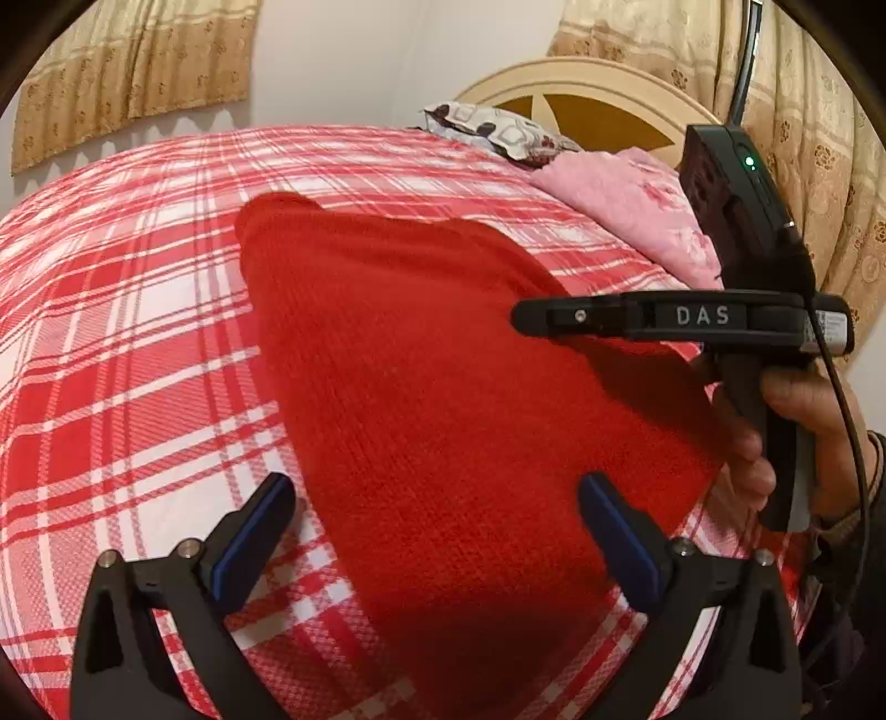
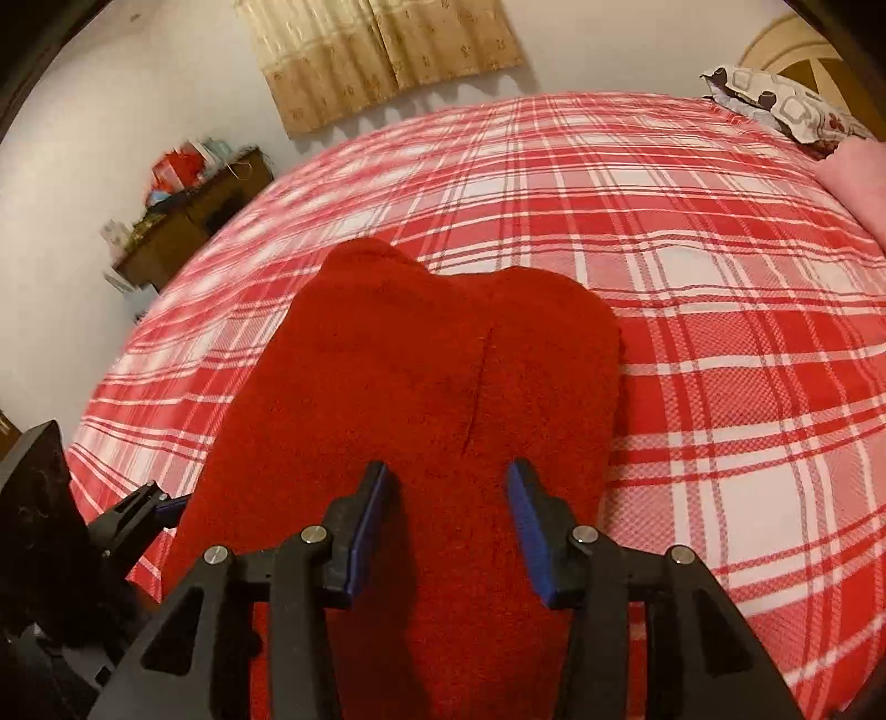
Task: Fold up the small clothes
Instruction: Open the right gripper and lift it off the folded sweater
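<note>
A red knitted garment (image 1: 432,376) lies flat on the red-and-white plaid bedspread (image 1: 122,310). In the right wrist view the same red garment (image 2: 421,365) runs away from me, with two rounded ends at its far side. My left gripper (image 1: 437,493) stands wide open over the garment's near left edge, nothing pinched between its blue pads. My right gripper (image 2: 448,482) is partly open above the garment's near end, its pads apart from the cloth. The right gripper's body (image 1: 736,315), held by a hand (image 1: 797,399), shows at the right of the left wrist view.
A pink blanket (image 1: 637,205) and a patterned pillow (image 1: 493,130) lie at the head of the bed by the cream headboard (image 1: 587,91). A cluttered wooden cabinet (image 2: 188,221) stands beyond the bed's far left edge. Curtains (image 2: 382,50) hang on the wall.
</note>
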`<state>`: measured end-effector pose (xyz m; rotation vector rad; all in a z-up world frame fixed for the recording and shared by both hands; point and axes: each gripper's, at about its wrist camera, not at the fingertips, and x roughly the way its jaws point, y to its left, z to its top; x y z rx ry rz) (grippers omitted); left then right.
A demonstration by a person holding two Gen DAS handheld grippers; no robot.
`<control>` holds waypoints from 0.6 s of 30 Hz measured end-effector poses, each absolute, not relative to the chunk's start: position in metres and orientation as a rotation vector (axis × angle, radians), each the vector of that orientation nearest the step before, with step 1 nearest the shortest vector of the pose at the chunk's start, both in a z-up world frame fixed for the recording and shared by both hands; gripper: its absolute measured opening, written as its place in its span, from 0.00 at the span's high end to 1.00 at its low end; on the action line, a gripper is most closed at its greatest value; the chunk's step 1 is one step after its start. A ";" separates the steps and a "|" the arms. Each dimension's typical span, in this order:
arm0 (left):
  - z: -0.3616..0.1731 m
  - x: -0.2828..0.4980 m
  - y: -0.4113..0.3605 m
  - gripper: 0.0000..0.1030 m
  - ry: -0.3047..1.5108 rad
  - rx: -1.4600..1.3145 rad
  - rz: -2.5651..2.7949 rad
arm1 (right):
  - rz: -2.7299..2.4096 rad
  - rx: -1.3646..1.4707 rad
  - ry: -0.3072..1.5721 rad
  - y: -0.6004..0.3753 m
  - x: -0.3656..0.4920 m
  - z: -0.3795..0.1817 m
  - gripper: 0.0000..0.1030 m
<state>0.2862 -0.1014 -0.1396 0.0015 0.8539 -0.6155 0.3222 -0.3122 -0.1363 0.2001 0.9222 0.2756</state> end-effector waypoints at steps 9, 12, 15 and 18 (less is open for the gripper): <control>-0.140 0.287 -0.099 0.00 0.855 -0.015 -0.610 | 0.282 0.041 0.796 -0.260 0.288 -0.096 0.55; -0.141 0.288 -0.097 0.00 0.865 -0.028 -0.614 | 0.261 -0.069 0.827 -0.243 0.280 -0.111 0.55; -0.143 0.289 -0.097 0.00 0.881 -0.039 -0.624 | 0.250 -0.033 0.851 -0.254 0.278 -0.129 0.56; -0.144 0.288 -0.098 0.00 0.881 -0.035 -0.625 | 0.260 0.018 0.824 -0.270 0.272 -0.131 0.57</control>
